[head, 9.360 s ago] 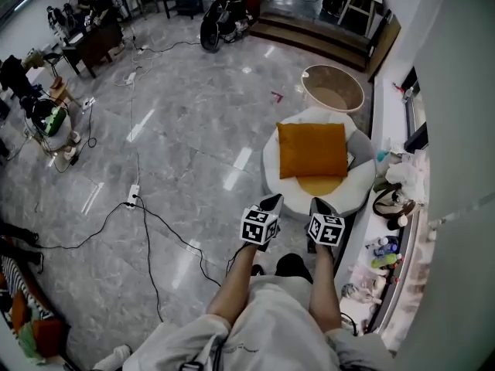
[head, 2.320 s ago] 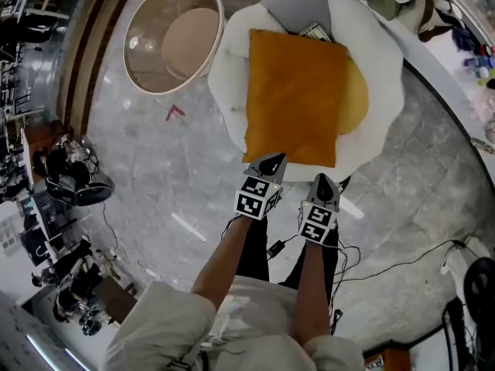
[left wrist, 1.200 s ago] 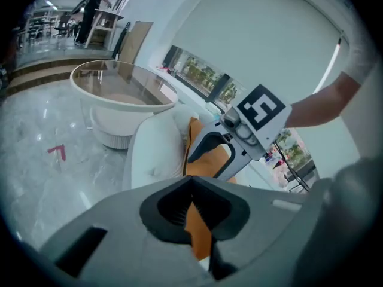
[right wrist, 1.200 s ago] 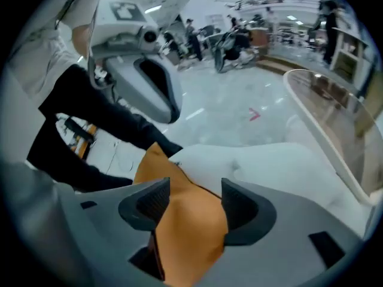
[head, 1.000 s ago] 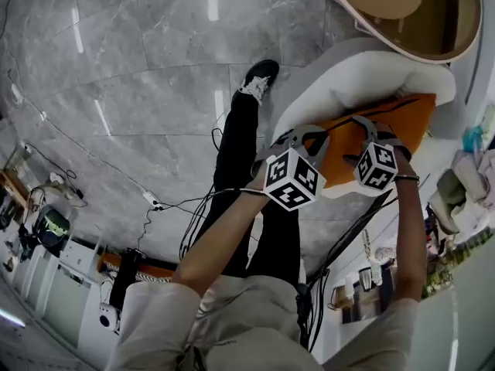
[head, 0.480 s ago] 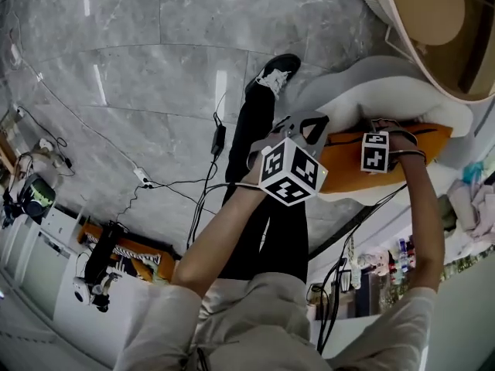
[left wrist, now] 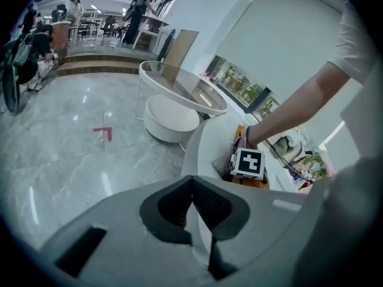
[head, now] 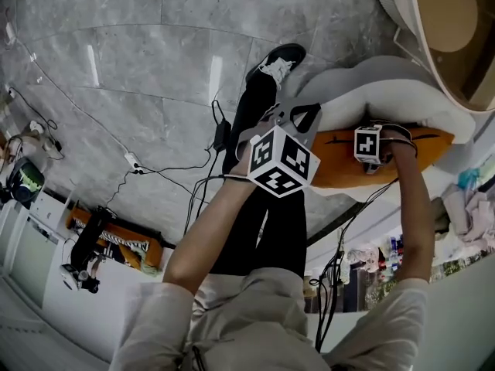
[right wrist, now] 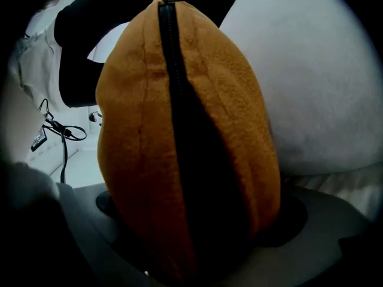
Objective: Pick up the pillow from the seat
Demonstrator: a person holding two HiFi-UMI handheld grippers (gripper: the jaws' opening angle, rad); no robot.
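An orange pillow [head: 340,165] lies on the white round seat [head: 387,99]. My right gripper [head: 373,167] is at the pillow's near edge. In the right gripper view the zipped edge of the pillow [right wrist: 179,130] bulges between the wide jaws of the right gripper [right wrist: 200,207], filling the gap; I see no firm squeeze. The white seat cushion [right wrist: 311,88] rises behind it. My left gripper [head: 298,113] hovers left of the pillow over the seat's rim, its jaws together and empty. The left gripper [left wrist: 191,181] points past the seat [left wrist: 206,142].
A round glass-topped table [head: 448,29] stands beyond the seat, also visible as the table [left wrist: 179,85]. Cables [head: 155,168] trail over the grey marble floor. The person's leg and shoe [head: 278,56] stand next to the seat. A cluttered ledge [head: 472,199] runs along the right.
The head view has swung and come lower. The right gripper has slid further onto the pillow's edge. The left gripper holds its place beside the seat.
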